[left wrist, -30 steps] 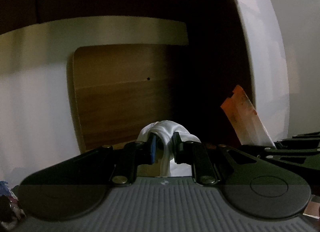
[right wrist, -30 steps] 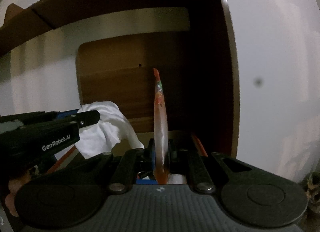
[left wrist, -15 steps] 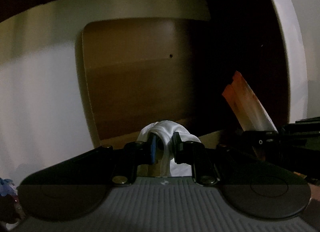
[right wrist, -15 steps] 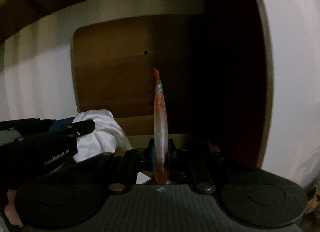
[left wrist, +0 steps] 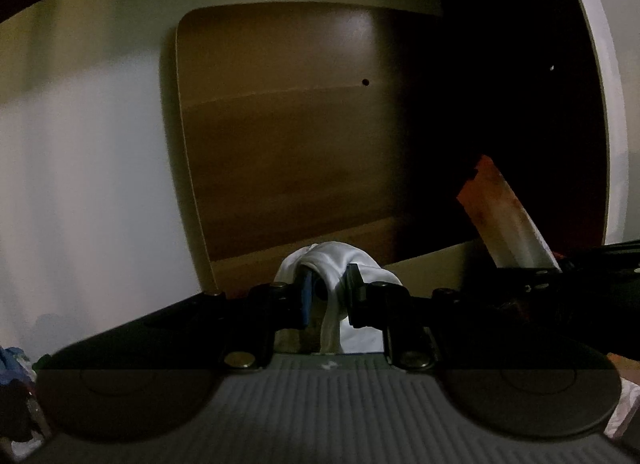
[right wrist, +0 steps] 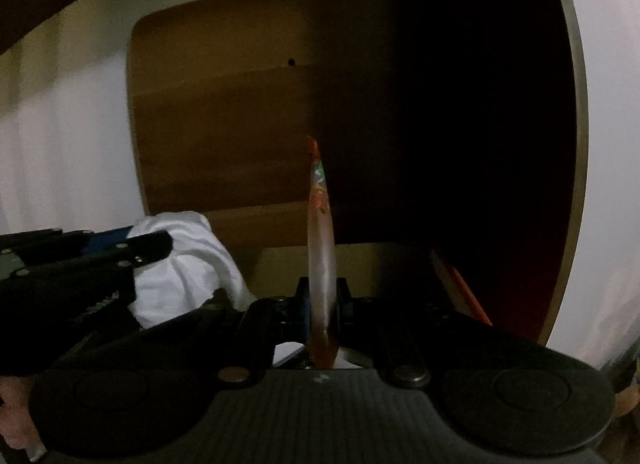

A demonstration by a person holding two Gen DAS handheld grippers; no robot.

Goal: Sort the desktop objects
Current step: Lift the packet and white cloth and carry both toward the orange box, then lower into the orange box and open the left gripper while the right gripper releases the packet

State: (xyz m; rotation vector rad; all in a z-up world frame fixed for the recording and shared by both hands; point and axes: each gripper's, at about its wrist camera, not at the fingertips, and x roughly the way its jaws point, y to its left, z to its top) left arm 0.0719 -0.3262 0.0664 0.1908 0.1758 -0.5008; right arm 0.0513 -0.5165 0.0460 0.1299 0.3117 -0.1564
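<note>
- We hold a thin orange packet [right wrist: 320,252] edge-on in the right gripper [right wrist: 322,304]; the jaws are clamped flat on its lower part, and its long axis runs straight up and away from them toward the dark recess ahead.
- In the left wrist view the same orange packet [left wrist: 500,215] shows broadside at the right of the frame, leaning up to the left.
- We hold a bunched white cloth [left wrist: 340,264] in the left gripper [left wrist: 328,296]; the jaws are pinched on a fold of it, with the rest draped over and hanging below them.
- In the right wrist view the white cloth [right wrist: 184,256] sits at the lower left, just beside the packet, so we judge the two grippers to be side by side and about equally near the opening.
- Ahead of both lies the wooden compartment [right wrist: 224,123], with a brown back panel and a pale floor strip at its base; its right side is too dark to read.
- A white side wall [right wrist: 600,143] bounds it on the right.
- Something orange [right wrist: 464,288] lies low along the compartment's right edge; we think it could crowd the packet's landing spot.
</note>
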